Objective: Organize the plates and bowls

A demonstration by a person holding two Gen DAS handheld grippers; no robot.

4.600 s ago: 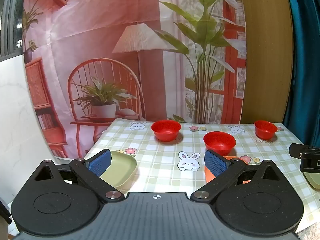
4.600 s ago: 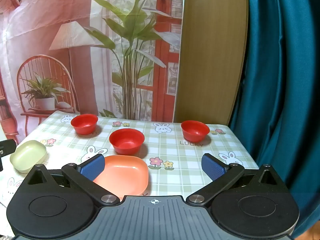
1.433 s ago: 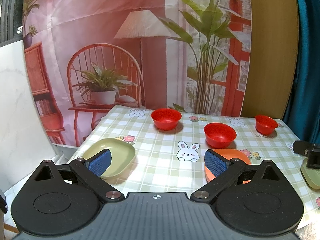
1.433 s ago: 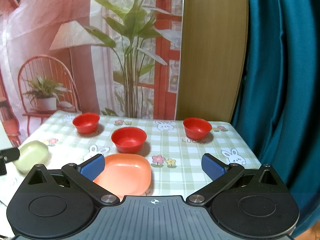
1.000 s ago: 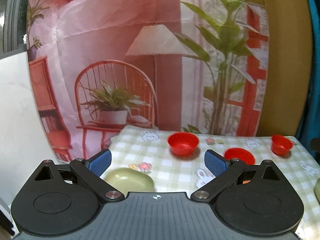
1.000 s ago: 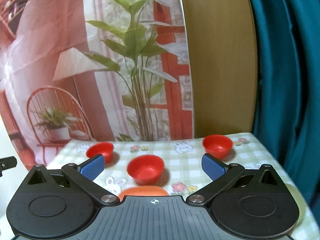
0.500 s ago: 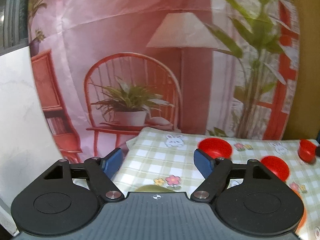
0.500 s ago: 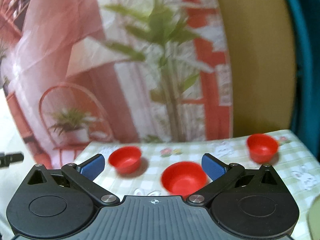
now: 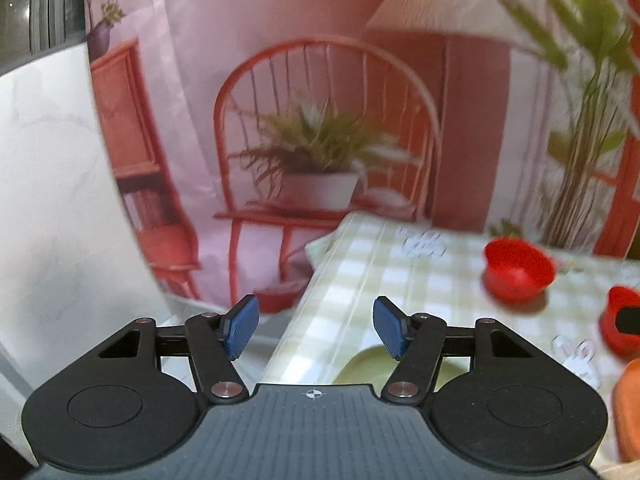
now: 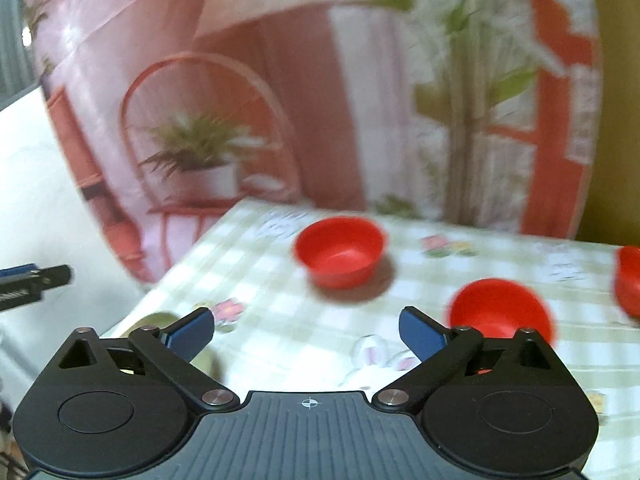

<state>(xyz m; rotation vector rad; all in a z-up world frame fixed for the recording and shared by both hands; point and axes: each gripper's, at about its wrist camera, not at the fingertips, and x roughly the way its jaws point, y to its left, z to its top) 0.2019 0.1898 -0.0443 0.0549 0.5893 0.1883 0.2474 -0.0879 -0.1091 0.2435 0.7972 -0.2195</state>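
Note:
A pale green plate (image 9: 368, 364) lies near the table's left edge, just below and right of my left gripper (image 9: 316, 327), which is open and empty with narrowed jaws. It also shows in the right wrist view (image 10: 150, 322), behind the left finger. Three red bowls stand on the checked cloth: one at the back (image 10: 340, 251), one in the middle (image 10: 500, 310), one at the far right (image 10: 628, 280). My right gripper (image 10: 306, 334) is open and empty above the cloth. An orange plate (image 9: 628, 404) shows at the right edge.
The table's left edge and corner (image 9: 320, 252) lie ahead of the left gripper, with a white marble panel (image 9: 52, 208) beyond. A printed backdrop curtain (image 10: 280, 100) hangs behind the table. The left gripper's tip (image 10: 36, 276) shows at the far left of the right wrist view.
Both grippers have swung left and moved forward and lower toward the table. The left gripper's jaws have narrowed. The green plate has slid under the left gripper's body. Both views are blurred by motion.

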